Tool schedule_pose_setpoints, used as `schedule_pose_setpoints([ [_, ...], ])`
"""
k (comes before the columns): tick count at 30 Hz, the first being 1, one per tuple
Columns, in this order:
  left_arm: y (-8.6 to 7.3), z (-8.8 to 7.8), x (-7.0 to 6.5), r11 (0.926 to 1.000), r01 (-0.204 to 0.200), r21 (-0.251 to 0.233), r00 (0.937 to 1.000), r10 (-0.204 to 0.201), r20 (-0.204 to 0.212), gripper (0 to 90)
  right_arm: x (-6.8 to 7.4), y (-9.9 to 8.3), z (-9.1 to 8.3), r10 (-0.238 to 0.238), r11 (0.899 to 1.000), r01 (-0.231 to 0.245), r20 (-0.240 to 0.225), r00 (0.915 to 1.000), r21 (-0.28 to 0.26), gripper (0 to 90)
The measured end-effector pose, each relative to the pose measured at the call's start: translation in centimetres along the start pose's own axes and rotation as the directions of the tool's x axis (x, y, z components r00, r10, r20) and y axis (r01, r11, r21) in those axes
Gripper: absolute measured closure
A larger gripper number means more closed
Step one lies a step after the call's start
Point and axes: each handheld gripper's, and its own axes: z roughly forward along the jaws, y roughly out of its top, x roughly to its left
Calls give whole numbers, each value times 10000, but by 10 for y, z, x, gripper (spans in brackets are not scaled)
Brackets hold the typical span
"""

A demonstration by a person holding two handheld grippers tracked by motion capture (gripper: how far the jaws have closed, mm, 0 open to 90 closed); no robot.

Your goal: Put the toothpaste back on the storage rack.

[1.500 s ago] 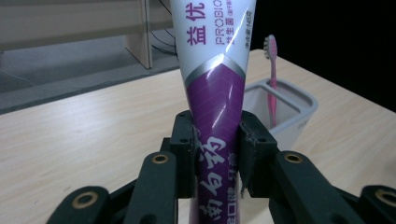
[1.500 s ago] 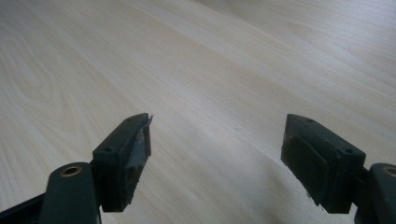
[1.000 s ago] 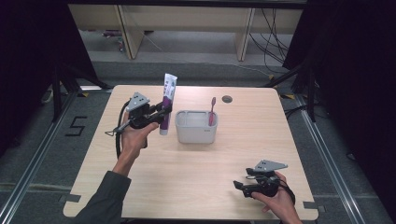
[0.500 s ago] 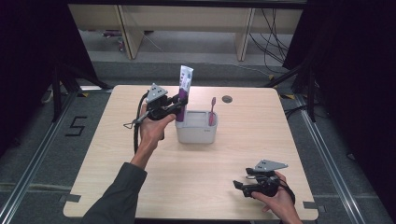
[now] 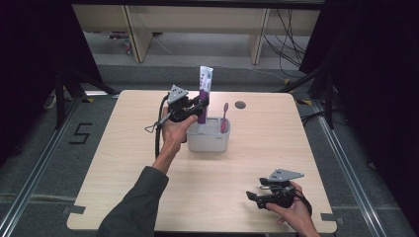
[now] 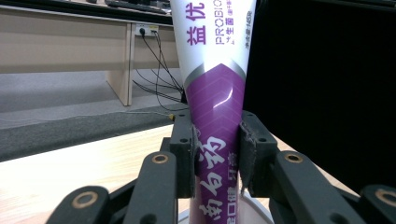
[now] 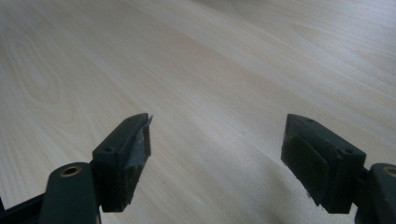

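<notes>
Pale wood tabletop (image 5: 123, 187) with two hand-held grippers, one idle up front and one gripping a toothpaste tube farther back

Black-jawed, the right gripper (image 5: 257, 196) sat nearest, by the table's front right edge in the person's hand, its jaws spread wide with nothing between them but bare wood. Farther in, the left gripper (image 5: 196, 109) was held up at the end of an outstretched, dark-sleeved arm, its pads pressed against both sides of a purple-and-white toothpaste tube (image 5: 204, 96), which stood upright in its grip. That tube's lower end was down at the left end of a white rectangular holder (image 5: 207, 142) near the middle of the table, where a pink toothbrush (image 5: 225, 117) stood upright to its right. Beyond lay a small dark round hole (image 5: 240, 104) in the tabletop
</notes>
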Motion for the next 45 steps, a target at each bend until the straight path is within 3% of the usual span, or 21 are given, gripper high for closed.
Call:
schedule_pose_setpoints([
  [5,-7,9,-1,9999,-167,-45,9997,166,-182,698,0,0,0,21,10000,-21,-10,10000,-39,248],
  [6,-8,11,0,9997,-241,-77,9996,240,-162,698,1,-1,2,148,9993,-150,-52,9999,-334,248],
  [7,-10,12,0,9996,-261,-98,9995,260,-161,697,0,0,-1,-25,10000,25,-28,10000,-64,248],
  [11,-18,16,0,9998,-213,-35,9996,212,-193,697,-3,0,0,-188,9998,188,-18,9998,-67,248],
  [15,-26,20,2,9998,-199,90,9996,201,-186,697,-1,0,-1,-33,10000,33,-38,10000,-30,248],
  [19,-34,22,3,9997,-138,192,9996,142,-224,695,-2,0,-1,-213,9998,213,39,9998,-65,248],
  [22,-40,23,5,9993,-120,355,9995,130,-271,694,0,0,-1,132,9999,-131,-34,9999,14,248],
  [23,-41,23,5,9989,-187,425,9994,199,-269,694,-1,0,-1,-69,10000,69,-36,10000,-60,248],
  [27,-48,24,5,9985,-210,513,9993,225,-286,693,-1,0,-1,-92,9999,92,2,10000,-49,248],
  [31,-54,25,7,9970,-308,705,9984,341,-455,692,1,0,0,153,9999,-152,-116,9998,52,248],
  [33,-56,25,7,9966,-313,756,9983,349,-469,691,-2,0,0,-256,9996,256,22,9997,-81,249],
  [36,-59,25,7,9958,-371,836,9977,417,-539,690,-2,0,0,-269,9996,269,21,9996,-77,249],
  [37,-60,25,7,9959,-325,849,9978,372,-552,690,0,0,0,-65,10000,65,-55,10000,-26,249],
  [40,-63,24,7,9943,-443,972,9968,505,-626,689,-1,0,0,-275,9996,275,8,9996,-73,249],
  [43,-65,23,7,9942,-345,1022,9975,405,-576,687,0,0,0,-71,10000,71,-39,10000,-3,248],
  [45,-64,23,5,9925,-490,1116,9964,564,-641,686,-2,0,0,-283,9996,283,-29,9996,-58,249],
])
